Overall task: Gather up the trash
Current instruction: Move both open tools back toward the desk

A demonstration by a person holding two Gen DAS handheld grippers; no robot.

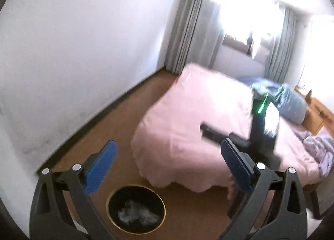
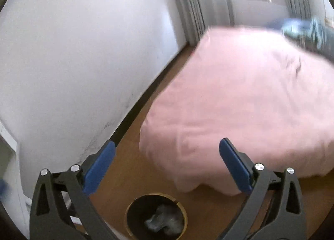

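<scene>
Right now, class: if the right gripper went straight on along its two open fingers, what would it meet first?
Most likely the pink bed cover. The right gripper is open and empty, aimed at the cover's near corner; the bin sits below that line. Depth is uncertain, as the picture is blurred.

Left tongs [image 1: 168,152] and right tongs [image 2: 167,151] wide apart, empty.

Motion blur smeared the pink-covered bed [image 2: 250,102] and the blue-grey bundle of cloth [image 2: 309,33] upon it. The crumpled whitish trash [image 2: 165,221] inside the round black bin [image 2: 133,212] was too blurred to identify.
</scene>
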